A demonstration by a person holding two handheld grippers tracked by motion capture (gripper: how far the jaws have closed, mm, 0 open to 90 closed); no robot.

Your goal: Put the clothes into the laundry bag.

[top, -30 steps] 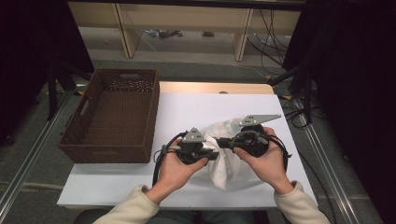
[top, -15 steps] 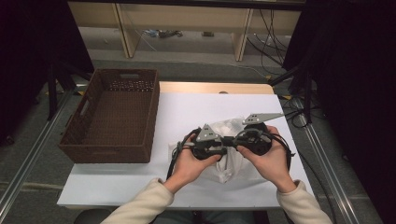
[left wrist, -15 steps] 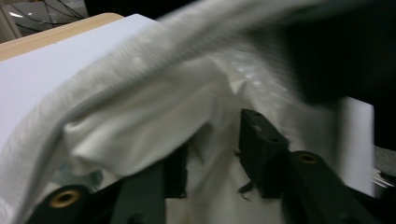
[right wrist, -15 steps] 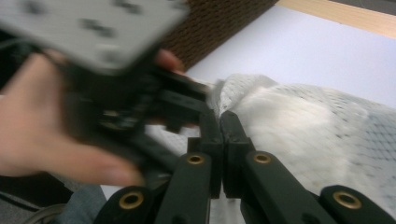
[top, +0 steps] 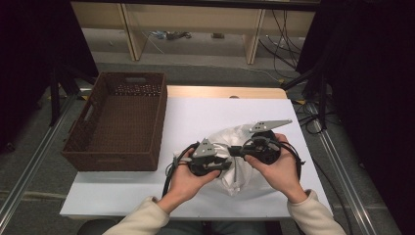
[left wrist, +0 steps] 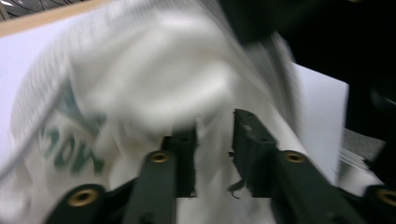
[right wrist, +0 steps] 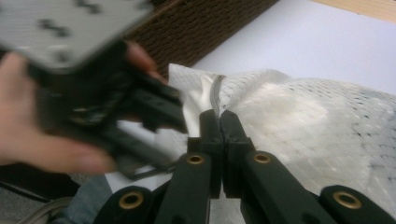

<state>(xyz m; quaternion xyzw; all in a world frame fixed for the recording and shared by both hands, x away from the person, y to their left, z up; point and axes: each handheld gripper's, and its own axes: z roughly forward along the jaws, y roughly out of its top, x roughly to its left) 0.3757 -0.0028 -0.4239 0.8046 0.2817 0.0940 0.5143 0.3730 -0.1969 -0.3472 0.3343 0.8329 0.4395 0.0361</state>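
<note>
White mesh bag, green lettering, bunched up.

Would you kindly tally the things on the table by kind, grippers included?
White mesh bag: 1
Brown wicker basket: 1
Hand-held grippers: 2, left gripper and right gripper
Total: 4

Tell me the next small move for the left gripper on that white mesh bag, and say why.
Probably close the left gripper fully on the white mesh bag. Its jaws have just been closing, yet a gap remains with the cloth between them, so it has no firm pinch. The right gripper already clamps the bag's edge, and the brown basket waits empty beside it.
</note>
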